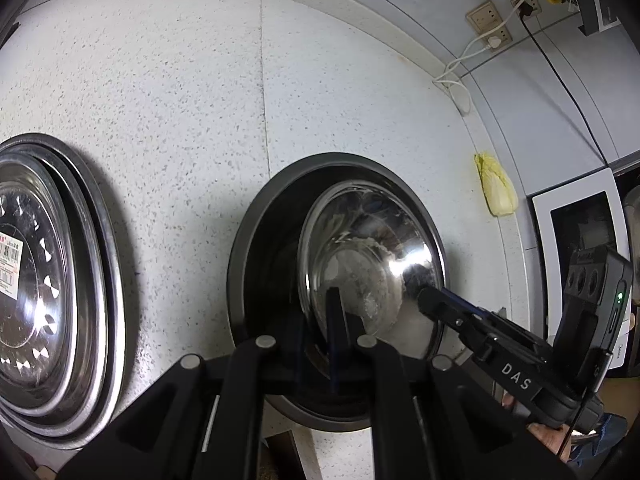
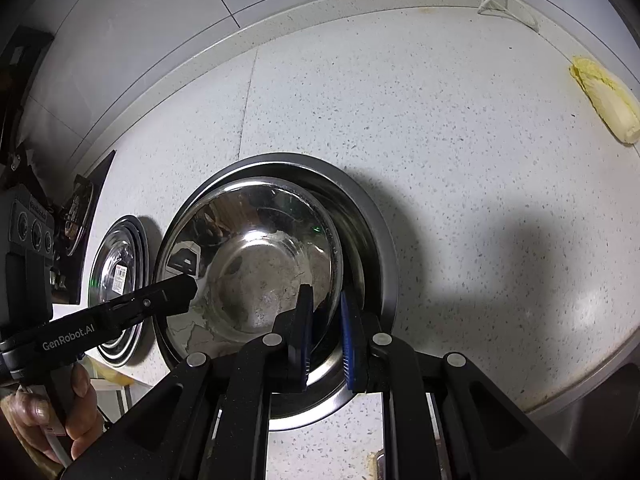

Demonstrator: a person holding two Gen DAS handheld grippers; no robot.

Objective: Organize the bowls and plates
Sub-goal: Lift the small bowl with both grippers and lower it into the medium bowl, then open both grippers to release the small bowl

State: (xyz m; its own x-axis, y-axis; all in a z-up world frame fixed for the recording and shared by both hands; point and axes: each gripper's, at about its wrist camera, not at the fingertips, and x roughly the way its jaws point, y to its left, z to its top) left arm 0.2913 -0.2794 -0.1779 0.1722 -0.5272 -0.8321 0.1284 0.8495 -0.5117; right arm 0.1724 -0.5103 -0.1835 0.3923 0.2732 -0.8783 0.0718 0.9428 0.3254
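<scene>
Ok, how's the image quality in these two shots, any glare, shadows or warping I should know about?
Left wrist view: a bright glare spot sits inside the steel bowl, fisheye bends the counter edge, and black vignette fills the corners. Right wrist view: the bowl mirrors its surroundings, a dark soft shadow falls on the speckled counter to its right, and the wall tiles curve. Both look sharp.

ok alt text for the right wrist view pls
Two grippers hold a shiny steel bowl inside a bigger bowl on a speckled white counter: the right gripper is clamped over its near rim, the left gripper on its left rim. A stack of steel plates sits further left, and a cabbage far right.
</scene>
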